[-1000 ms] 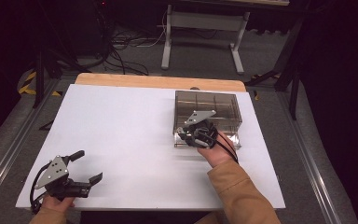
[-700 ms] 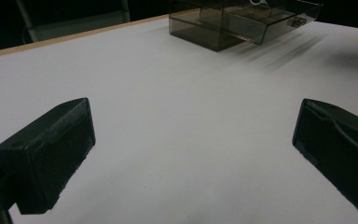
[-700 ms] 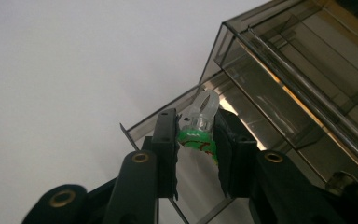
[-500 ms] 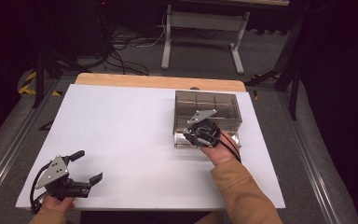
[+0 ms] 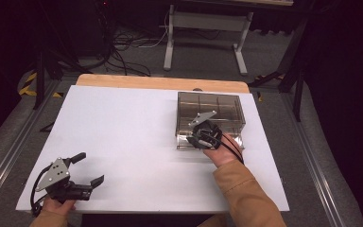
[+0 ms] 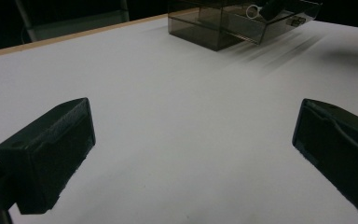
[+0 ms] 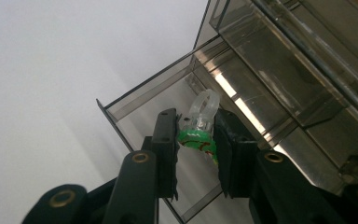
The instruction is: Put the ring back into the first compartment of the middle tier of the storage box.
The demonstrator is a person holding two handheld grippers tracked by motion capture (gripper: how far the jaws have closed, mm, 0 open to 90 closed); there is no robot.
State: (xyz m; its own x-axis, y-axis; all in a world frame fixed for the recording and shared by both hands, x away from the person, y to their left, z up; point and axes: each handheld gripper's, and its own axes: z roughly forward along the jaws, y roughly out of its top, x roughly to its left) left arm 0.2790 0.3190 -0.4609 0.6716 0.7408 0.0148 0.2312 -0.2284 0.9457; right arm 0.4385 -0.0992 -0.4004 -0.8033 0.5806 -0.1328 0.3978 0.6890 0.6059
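Observation:
My right gripper (image 7: 196, 133) is shut on a small toy ring (image 7: 199, 125) with a clear band and a green top. It holds the ring over the pulled-out drawer (image 7: 163, 93) of a smoky clear drawer box (image 5: 210, 113) at the table's right. In the high view the right gripper (image 5: 197, 137) sits at the box's front edge. My left gripper (image 5: 89, 170) rests at the near left corner of the white table (image 5: 123, 127), jaws wide apart and nothing between them. Its left gripper view looks across the bare table toward the drawer box (image 6: 242, 21).
The box has several compartments behind the open drawer. A wooden strip (image 5: 160, 82) edges the table's far side. Beyond it stand a metal stand (image 5: 203, 33) and cables (image 5: 123, 42) on the dark floor.

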